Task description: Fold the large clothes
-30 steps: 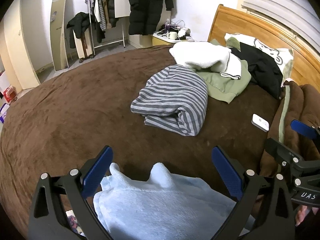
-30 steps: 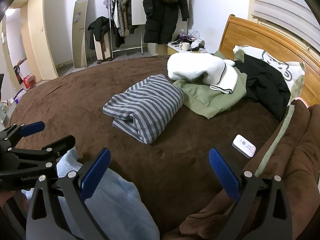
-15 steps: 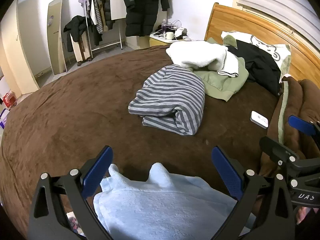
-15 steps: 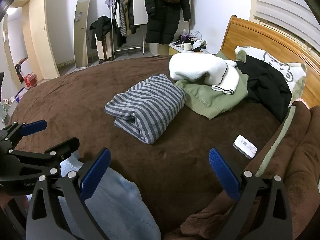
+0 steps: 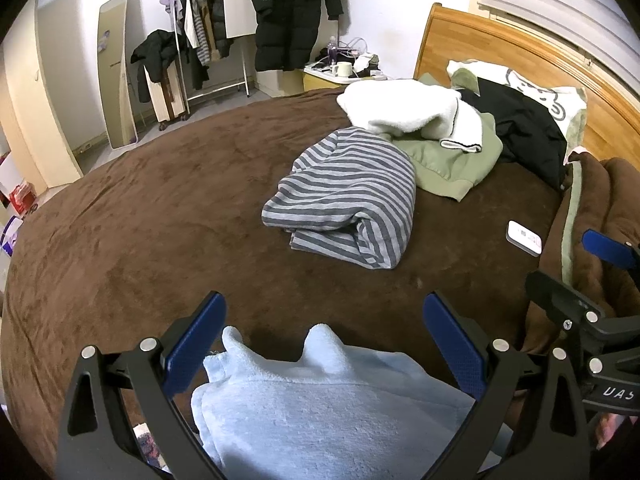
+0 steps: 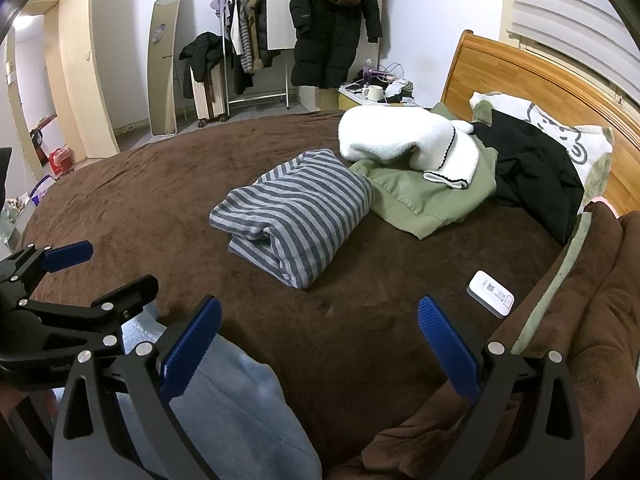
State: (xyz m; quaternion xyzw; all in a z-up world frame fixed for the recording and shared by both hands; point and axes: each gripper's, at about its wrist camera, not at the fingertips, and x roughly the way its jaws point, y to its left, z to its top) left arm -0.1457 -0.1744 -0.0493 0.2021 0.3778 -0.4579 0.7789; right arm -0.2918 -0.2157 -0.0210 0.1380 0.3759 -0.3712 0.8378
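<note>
- Left gripper point(image 5: 320, 336): your fingers stand wide apart and grip nothing. The blue fleece point(image 5: 320, 408) lies under and between them, bunched at the near edge of the bed point(image 5: 140, 208).
- Right gripper point(image 6: 320, 340): fingers equally wide apart, empty, over bare brown cover just right of the fleece point(image 6: 224, 412); the rolled brown blanket point(image 6: 580, 320) sits beside the right finger.
- Change over the last second: slight. Both views have drifted a little; the piles sit a touch lower and further right in the left view, and your fingers have kept the same spread. The fleece has not shifted.
- Meaning for the task: you are, by my reading, between folds, neither gripper committed. The fleece is the piece in hand and looks partly doubled over, though its lower part is cut off by the frame, so I cannot tell how far the fold has gone.
- Striped top point(image 5: 344, 196): folded into a thick bundle at mid-bed, well apart from both grippers. Probably done.
- Heap by the headboard point(image 5: 500, 40): white fleece point(image 5: 400, 108) over green sweatshirt point(image 5: 452, 160), black garment point(image 5: 524, 132) beside them, all loose. Judged still to be folded.
- White card point(image 5: 524, 238): flat on the bed near the blanket, clear of the work.
- Next call: choose two fleece corners and close on them before lifting.
</note>
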